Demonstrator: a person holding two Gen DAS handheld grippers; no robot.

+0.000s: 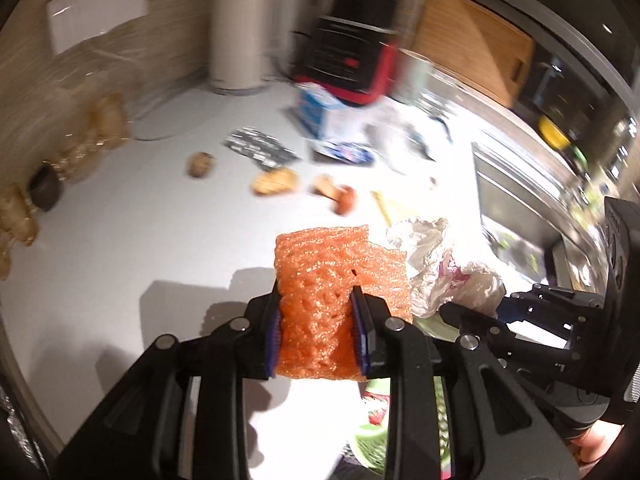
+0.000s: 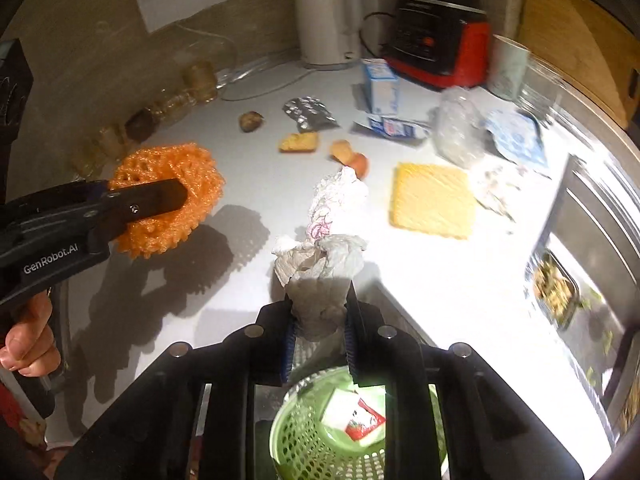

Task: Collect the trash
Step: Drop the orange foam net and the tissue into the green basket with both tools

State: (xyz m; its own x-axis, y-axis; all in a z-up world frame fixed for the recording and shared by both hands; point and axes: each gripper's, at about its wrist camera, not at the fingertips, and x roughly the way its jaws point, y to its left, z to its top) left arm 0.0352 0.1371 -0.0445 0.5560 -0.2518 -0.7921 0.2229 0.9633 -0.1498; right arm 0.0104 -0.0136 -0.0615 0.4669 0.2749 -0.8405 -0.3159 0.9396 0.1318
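- Orange foam netting (image 1: 324,300): being pinched between the pads of the left tongs (image 1: 316,340), held up off the white table (image 1: 120,240); its free end is sticking forward past the fingertips, long axis running roughly along the fingers.
- Crumpled white tissue (image 2: 324,268): being gripped by the right tongs (image 2: 320,340), jaws pressed in on its lower bunch, the rest trailing forward and upward, its far end looking to be reaching the table.
- Green mesh basket (image 2: 320,436): sitting below the table edge, directly beneath the right tongs and slightly nearer the camera; a red-and-white sachet (image 2: 360,420) is already lying inside.
- Deciding relation: the basket is lying straight down from the tissue, so the right hand appears nearer to a drop; the left tongs are hovering over the table off to the left of it and would need to travel rightward and toward the edge first.
- Remaining litter on the table: yellow foam sheet (image 2: 432,200), silver blister pack (image 2: 308,114), small blue-and-white carton (image 2: 382,90), food scraps (image 2: 300,142), clear crumpled plastic (image 2: 456,128).
- Judgement: collection is looking partly done, with two pieces in hand and several waiting.
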